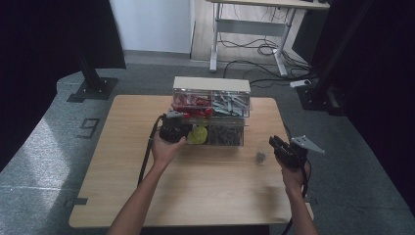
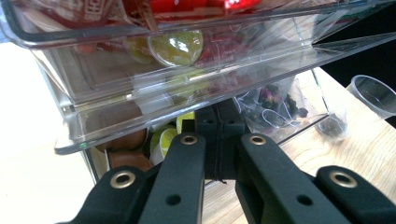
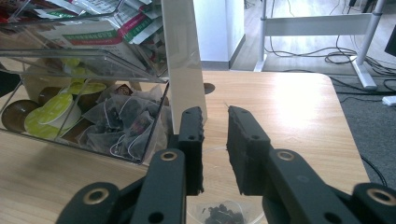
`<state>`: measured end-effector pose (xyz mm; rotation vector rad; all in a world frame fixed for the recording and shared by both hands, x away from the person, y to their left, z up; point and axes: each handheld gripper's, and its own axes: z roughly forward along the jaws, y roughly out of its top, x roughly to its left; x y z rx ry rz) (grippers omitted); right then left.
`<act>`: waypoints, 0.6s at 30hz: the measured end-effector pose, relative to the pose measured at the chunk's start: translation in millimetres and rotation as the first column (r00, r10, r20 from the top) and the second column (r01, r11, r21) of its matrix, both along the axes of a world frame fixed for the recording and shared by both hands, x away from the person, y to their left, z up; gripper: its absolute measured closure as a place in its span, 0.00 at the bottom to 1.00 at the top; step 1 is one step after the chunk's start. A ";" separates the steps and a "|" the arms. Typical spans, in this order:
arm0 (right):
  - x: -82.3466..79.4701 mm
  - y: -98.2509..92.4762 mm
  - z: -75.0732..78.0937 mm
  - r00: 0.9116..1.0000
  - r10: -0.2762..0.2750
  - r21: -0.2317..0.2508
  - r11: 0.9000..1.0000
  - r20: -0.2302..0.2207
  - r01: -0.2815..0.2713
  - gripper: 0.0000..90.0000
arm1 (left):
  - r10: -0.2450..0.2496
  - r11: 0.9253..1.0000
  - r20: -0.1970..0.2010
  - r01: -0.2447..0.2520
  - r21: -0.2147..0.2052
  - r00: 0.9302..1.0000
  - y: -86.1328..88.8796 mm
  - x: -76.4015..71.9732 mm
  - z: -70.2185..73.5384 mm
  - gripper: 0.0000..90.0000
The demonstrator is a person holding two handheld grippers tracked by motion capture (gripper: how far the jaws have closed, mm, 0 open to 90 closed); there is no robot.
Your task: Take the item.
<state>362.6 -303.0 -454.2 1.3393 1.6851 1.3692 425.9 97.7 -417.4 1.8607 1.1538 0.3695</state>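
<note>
Table [image 1: 147, 196], light wood, holding a clear plastic organizer [image 1: 211, 111] at its far middle — two tiers of see-through drawers under a pale flat top.

Upper tier: red packets [image 1: 188, 104] on the left, grey and white sachets [image 1: 230, 103] on the right. Lower tier: round capsules with yellow-green lids [image 3: 58, 109] and brown ones on the left, mesh tea bags [image 3: 123, 123] with dark dried contents on the right.

Left gripper [image 1: 172, 128]: held in the left hand against the near left front of the organizer's lower tier. In the left gripper view its jaws are pressed together at the front edge of a clear drawer [image 2: 154, 116]; whether they pinch that edge cannot be told from the pictures.

Right gripper [image 1: 283, 147]: held in the right hand over the near right part of the table, apart from the organizer. Its jaws stand slightly spread with nothing between the pads.

Cup [image 1: 260, 157], small and clear, on the table just left of the right gripper and near the organizer's right front corner — a tea bag [image 3: 223, 215] with dark bits lies inside it, directly below the right gripper's jaws in the right gripper view. The same cup [image 2: 376, 95] appears at the right edge of the left gripper view.
</note>
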 end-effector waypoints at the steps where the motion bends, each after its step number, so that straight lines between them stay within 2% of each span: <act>1: -0.4 0.4 -0.3 1.000 0.000 0.000 1.000 0.001 0.000 0.81 | 0.000 1.000 0.000 0.000 -0.001 1.000 -0.1 0.0 0.0 1.00; 11: -8.0 5.6 -4.3 1.000 0.027 0.020 0.999 0.010 -0.027 0.74 | -0.003 1.000 0.002 0.003 0.000 1.000 0.0 -0.6 1.0 1.00; 18: -16.8 9.3 -14.3 0.999 0.050 0.049 0.998 0.009 -0.050 0.69 | -0.002 1.000 0.008 0.002 0.002 1.000 0.2 -1.0 2.9 1.00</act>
